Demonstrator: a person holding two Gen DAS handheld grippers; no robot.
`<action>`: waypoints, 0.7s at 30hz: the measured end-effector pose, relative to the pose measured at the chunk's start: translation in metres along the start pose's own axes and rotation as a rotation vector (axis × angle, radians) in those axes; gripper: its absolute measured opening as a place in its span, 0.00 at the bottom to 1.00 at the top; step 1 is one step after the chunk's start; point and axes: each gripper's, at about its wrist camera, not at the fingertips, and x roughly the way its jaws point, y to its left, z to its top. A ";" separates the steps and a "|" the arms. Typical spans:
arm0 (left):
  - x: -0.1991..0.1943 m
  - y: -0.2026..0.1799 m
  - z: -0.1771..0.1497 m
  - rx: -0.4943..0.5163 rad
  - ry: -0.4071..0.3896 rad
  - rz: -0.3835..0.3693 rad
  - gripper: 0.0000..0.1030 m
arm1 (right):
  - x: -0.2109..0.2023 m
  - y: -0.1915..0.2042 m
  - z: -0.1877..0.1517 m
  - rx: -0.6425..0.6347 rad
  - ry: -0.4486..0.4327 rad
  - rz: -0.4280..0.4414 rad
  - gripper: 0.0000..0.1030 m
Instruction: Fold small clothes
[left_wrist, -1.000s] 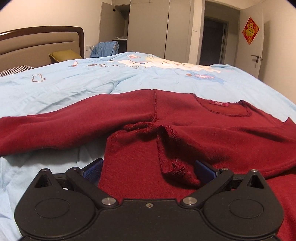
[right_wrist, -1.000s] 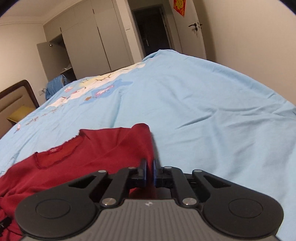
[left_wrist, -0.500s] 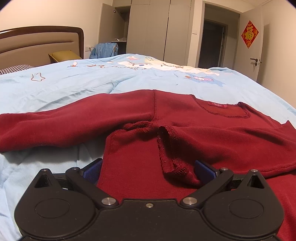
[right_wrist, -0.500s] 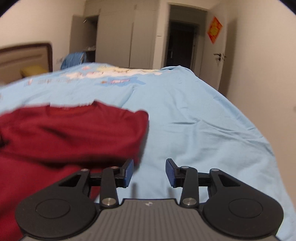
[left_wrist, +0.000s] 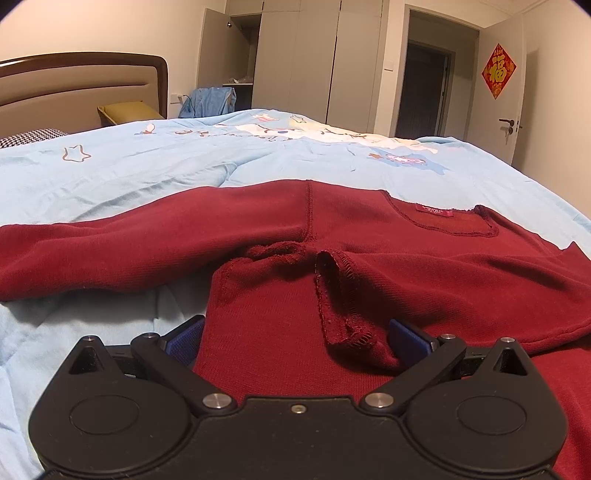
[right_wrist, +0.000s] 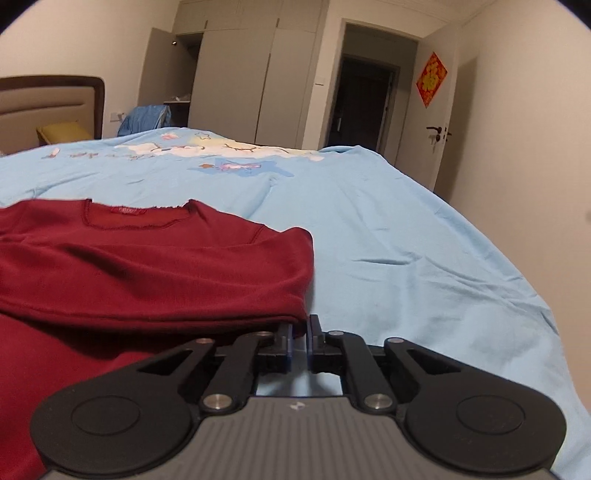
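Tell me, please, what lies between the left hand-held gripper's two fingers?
In the left wrist view, the red sweater's bunched hem lies between the open left hand-held gripper's fingers.

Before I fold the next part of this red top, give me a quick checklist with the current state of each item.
1. Left tongs open, straddling a raised fold of the top: ok.
2. Right tongs nearly shut at the top's right edge; whether cloth is pinched: cannot tell.
3. Right sleeve folded in over the body: ok.
4. Left sleeve folded in: not ok, it lies stretched out on the bedspread.
5. Cloth flat by the left tongs: not ok, a seam is bunched and turned up.
6. Neckline with label flat and in view: ok.
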 end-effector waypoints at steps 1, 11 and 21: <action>0.000 0.000 0.000 0.000 -0.001 0.000 1.00 | 0.002 0.000 -0.002 -0.002 0.016 -0.007 0.06; -0.002 0.003 -0.001 -0.015 -0.008 -0.014 1.00 | -0.011 0.003 -0.001 -0.007 0.035 0.042 0.22; -0.049 0.052 0.013 -0.159 0.026 -0.090 1.00 | -0.076 0.030 0.004 0.029 -0.008 0.242 0.88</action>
